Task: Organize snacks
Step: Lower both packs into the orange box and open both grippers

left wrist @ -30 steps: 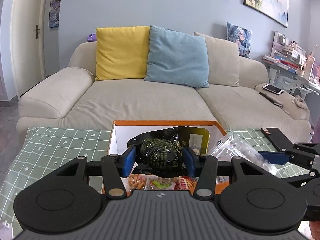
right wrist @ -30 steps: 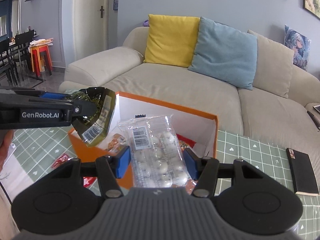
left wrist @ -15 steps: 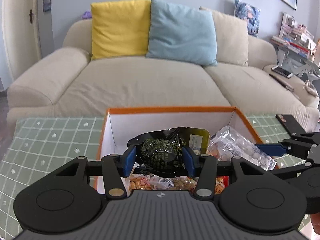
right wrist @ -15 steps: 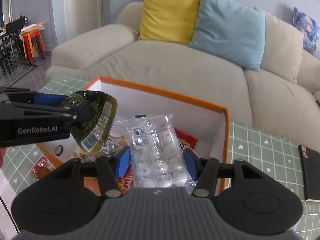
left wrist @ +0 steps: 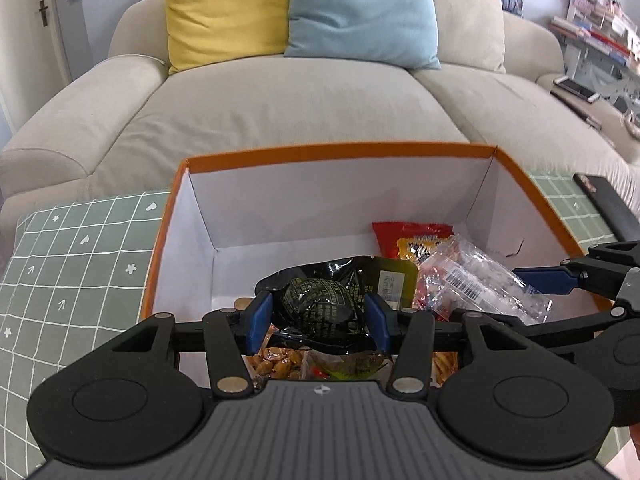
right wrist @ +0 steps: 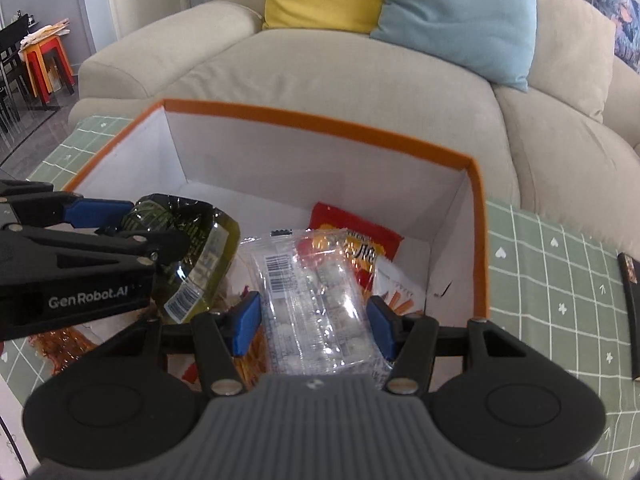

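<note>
The left claw (left wrist: 318, 312) is squeezing a dark green bag (left wrist: 320, 308) between its two blue pads. The right claw (right wrist: 314, 318) is squeezing a clear bag of white candies (right wrist: 320, 300) the same way. Both claws grip their bags tight, and neither has let go.

Both bags hang over the open orange box (left wrist: 340, 150) on the green tabletop (left wrist: 72, 260). The box lies under and in front of each claw, and both claws point down into it. The clear bag is long, and it runs straight out from the right claw toward the far wall of the box. The dark green bag is rounder and sits fat between the left claw's pads.

In the box, a red bag (right wrist: 360, 244) lies just past the tip of the clear bag, on the right claw's side. Some other snacks lie under both claws. The empty white floor of the box is on the left claw's side, in front of it.

I think the next move is to drop the bags in. The left claw is nearer the empty floor, so the dark green bag has a clear spot. The clear bag would land on or beside the red bag.
</note>
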Tool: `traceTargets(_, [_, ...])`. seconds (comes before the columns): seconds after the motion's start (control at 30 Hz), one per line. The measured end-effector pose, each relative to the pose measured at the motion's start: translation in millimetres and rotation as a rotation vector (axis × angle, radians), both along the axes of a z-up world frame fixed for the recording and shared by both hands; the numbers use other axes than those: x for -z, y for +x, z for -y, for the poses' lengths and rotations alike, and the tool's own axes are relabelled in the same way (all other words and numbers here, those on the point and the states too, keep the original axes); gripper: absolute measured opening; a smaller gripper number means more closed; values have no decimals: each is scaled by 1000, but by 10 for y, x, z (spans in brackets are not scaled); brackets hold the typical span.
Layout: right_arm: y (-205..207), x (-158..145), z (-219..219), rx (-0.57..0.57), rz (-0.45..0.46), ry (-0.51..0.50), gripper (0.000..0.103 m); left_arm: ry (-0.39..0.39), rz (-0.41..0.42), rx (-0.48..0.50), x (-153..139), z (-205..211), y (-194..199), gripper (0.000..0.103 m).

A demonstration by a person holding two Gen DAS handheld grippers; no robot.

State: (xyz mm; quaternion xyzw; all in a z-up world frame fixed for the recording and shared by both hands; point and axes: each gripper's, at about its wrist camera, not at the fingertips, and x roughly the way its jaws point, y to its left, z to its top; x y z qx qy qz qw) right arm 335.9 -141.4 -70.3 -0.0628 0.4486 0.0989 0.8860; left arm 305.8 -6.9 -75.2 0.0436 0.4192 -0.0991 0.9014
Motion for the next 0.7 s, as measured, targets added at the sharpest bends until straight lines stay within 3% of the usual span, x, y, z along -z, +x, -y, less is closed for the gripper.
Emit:
traceTargets(0.37, [88, 151, 47, 31, -66, 3, 57, 42, -61, 3, 115, 83, 101, 58])
traceTargets(0.7, [61, 116, 18, 29, -82, -11, 60, 24, -59, 16, 81, 29, 83, 67])
